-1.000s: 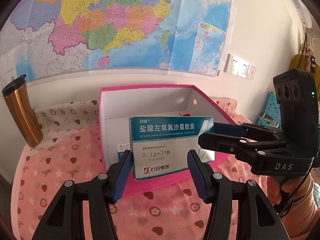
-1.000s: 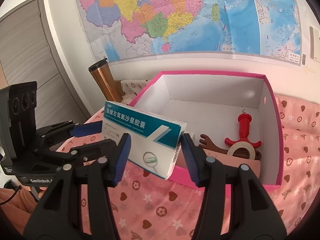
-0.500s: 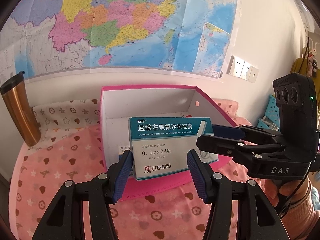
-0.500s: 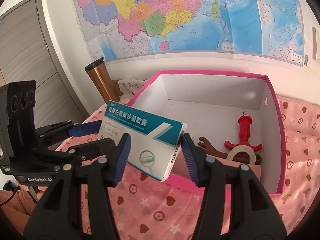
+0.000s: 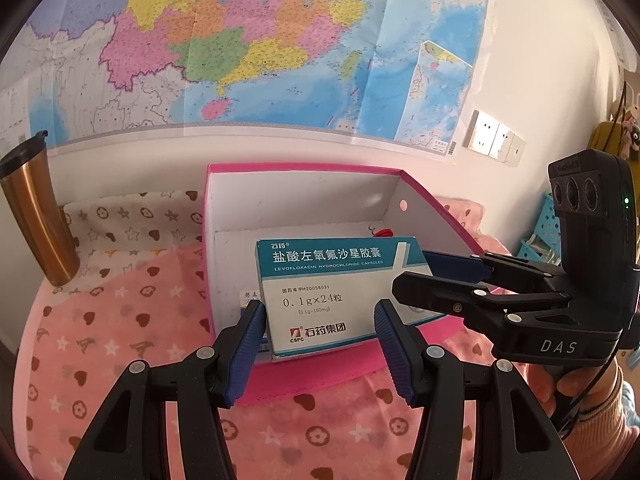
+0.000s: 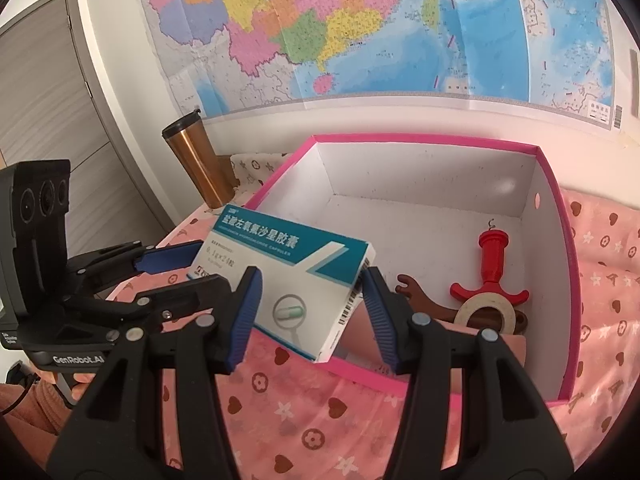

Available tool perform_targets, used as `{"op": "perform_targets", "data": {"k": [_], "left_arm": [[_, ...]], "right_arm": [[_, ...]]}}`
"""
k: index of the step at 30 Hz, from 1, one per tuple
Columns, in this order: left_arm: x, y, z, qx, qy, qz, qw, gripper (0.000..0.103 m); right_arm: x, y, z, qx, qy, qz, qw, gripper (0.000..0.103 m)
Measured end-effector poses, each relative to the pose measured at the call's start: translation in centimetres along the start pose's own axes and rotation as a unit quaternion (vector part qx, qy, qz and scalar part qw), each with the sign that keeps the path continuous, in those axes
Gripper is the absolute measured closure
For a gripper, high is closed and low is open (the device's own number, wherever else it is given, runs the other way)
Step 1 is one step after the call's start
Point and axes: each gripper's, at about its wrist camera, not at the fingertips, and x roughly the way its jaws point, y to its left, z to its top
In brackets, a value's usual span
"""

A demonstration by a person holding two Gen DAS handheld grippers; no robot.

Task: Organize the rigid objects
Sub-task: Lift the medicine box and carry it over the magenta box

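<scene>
A white and teal medicine box (image 5: 336, 292) is held between both grippers above the near rim of the pink storage box (image 5: 304, 376). My left gripper (image 5: 320, 340) is shut on its lower end. My right gripper (image 6: 310, 308) is shut on its other end, and it shows from the side in the left wrist view (image 5: 424, 276). In the right wrist view the medicine box (image 6: 292, 280) is tilted over the pink box's near left corner (image 6: 360, 376). Inside lie a red hook-shaped tool (image 6: 494, 268), a tape roll (image 6: 486, 310) and a brown piece (image 6: 416, 292).
A copper tumbler (image 5: 38, 216) stands at the back left on the pink heart-print cloth (image 5: 120, 340). A wall map (image 5: 240, 48) hangs behind. A wall socket (image 5: 494, 138) is at the right. A grey door (image 6: 48, 128) is at the far left.
Both grippers have carried the medicine box slightly forward and up over the pink box's near rim. The grip on it is unchanged.
</scene>
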Motion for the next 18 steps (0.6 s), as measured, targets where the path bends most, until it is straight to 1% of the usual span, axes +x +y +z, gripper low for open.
{"op": "perform_targets", "data": {"k": [18], "left_arm": [[1.2, 0.5, 0.1, -0.011, 0.01, 0.002, 0.9999, 0.046]], "right_arm": [[1.5, -0.9, 0.3, 0.007, 0.016, -0.004, 1.0, 0.048]]}}
